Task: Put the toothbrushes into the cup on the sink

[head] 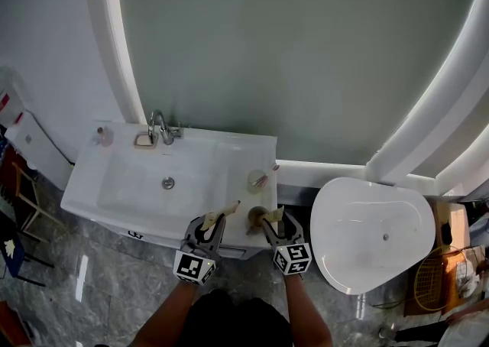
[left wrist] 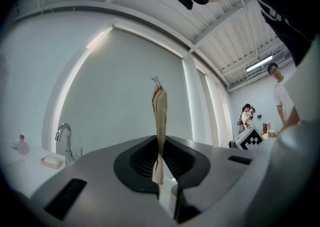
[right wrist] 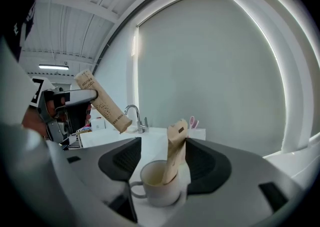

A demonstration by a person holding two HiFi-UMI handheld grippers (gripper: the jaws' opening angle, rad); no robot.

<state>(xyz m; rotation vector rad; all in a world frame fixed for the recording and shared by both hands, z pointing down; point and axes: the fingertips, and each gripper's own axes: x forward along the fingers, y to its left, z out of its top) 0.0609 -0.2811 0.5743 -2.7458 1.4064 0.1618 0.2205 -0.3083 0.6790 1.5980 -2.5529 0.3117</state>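
Note:
My left gripper point(head: 216, 221) is shut on a toothbrush in a tan paper wrapper point(head: 228, 207), held up over the front edge of the white sink point(head: 82, 194). In the left gripper view the wrapper point(left wrist: 160, 116) stands edge-on between the closed jaws of that gripper point(left wrist: 161, 163). My right gripper point(head: 273, 219) is open around a beige mug point(right wrist: 157, 189) on the sink's right front corner. A second wrapped toothbrush point(right wrist: 175, 152) leans inside the mug, and the pads do not touch it. The mug point(head: 255, 219) lies between the two grippers.
A clear cup with a pink toothbrush point(head: 258, 179) stands behind the mug. At the back of the sink are the faucet point(head: 159, 127), a soap dish point(head: 144, 140) and a small pink bottle point(head: 104, 136). A white oval fixture point(head: 374, 235) stands to the right.

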